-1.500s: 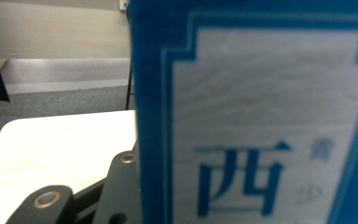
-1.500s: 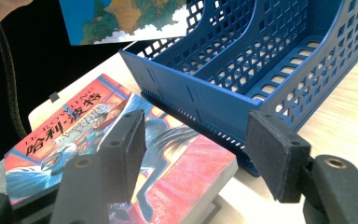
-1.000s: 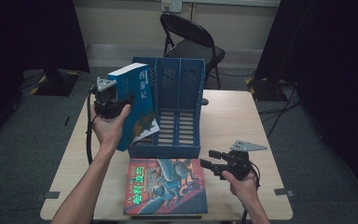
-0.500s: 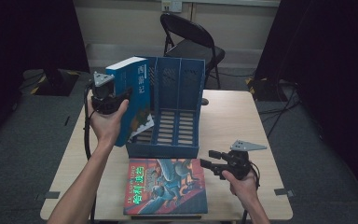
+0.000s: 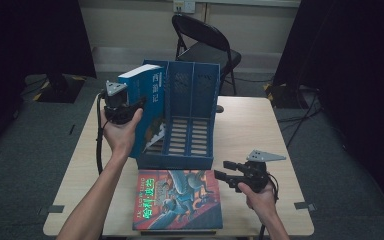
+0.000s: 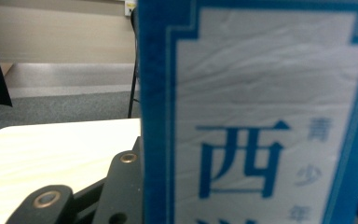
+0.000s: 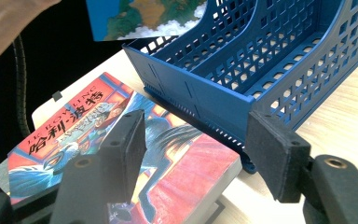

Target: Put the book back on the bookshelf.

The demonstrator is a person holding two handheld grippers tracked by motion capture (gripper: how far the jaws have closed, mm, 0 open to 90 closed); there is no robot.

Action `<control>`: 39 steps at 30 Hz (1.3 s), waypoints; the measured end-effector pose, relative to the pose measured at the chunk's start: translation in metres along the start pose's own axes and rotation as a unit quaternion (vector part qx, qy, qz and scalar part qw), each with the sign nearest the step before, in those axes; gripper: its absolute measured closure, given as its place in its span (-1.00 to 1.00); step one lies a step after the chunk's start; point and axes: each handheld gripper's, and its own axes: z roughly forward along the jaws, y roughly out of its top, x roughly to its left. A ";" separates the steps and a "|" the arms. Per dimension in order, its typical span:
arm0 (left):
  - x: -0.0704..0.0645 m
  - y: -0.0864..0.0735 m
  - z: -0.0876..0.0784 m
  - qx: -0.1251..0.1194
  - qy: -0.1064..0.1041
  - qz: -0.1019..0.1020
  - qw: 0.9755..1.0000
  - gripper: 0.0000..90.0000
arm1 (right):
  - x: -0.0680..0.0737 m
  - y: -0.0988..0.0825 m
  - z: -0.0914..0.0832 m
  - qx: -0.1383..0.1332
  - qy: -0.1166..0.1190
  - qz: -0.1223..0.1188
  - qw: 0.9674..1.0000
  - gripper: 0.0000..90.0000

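My left gripper (image 5: pixel 132 107) is shut on a thick blue book (image 5: pixel 142 97) and holds it upright and slightly tilted at the left compartment of the blue slotted file rack (image 5: pixel 192 120). In the left gripper view the book's blue and white spine (image 6: pixel 261 116) stands between the jaws. I cannot tell whether the book's lower edge rests on the rack. A red illustrated book (image 5: pixel 177 200) lies flat on the table in front of the rack. My right gripper (image 5: pixel 223 170) stands open just off that book's right edge. In the right gripper view the gripper (image 7: pixel 200 144) is empty above the red book (image 7: pixel 88 126).
The wooden table (image 5: pixel 260 120) has bare room to the right of the rack (image 7: pixel 261 60) and behind it. A black folding chair (image 5: pixel 205 45) stands beyond the far edge. Dark curtains hang on both sides over grey carpet.
The blue book in my left gripper has shifted a little up and toward the rack. My right gripper has kept still.
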 end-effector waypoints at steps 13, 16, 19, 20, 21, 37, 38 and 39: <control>0.002 0.000 0.027 -0.005 0.010 -0.006 1.000 0.37 | -0.002 -0.001 -0.003 0.000 0.001 0.002 1.000 -0.16; 0.000 -0.003 0.032 -0.008 0.011 0.007 1.000 0.37 | -0.003 -0.002 -0.002 0.000 0.000 0.002 1.000 -0.16; 0.000 -0.009 0.036 -0.010 0.005 0.001 1.000 0.37 | -0.002 -0.003 -0.002 0.002 0.001 0.002 1.000 -0.16; -0.001 -0.011 0.038 -0.008 0.003 0.005 1.000 0.37 | -0.002 -0.003 -0.002 0.002 0.000 0.002 1.000 -0.16; -0.001 -0.014 0.039 -0.009 0.001 0.006 1.000 0.37 | -0.002 -0.003 -0.002 0.002 0.000 0.002 1.000 -0.16; 0.005 -0.039 0.045 -0.009 -0.002 0.010 1.000 0.37 | -0.004 -0.005 -0.002 0.005 0.000 0.005 1.000 -0.15; 0.004 -0.040 0.045 -0.007 -0.002 0.014 1.000 0.37 | -0.004 -0.005 -0.001 0.005 0.000 0.004 1.000 -0.15; 0.003 -0.042 0.044 -0.003 0.001 0.018 1.000 0.37 | -0.004 -0.004 -0.001 0.006 0.000 0.005 1.000 -0.15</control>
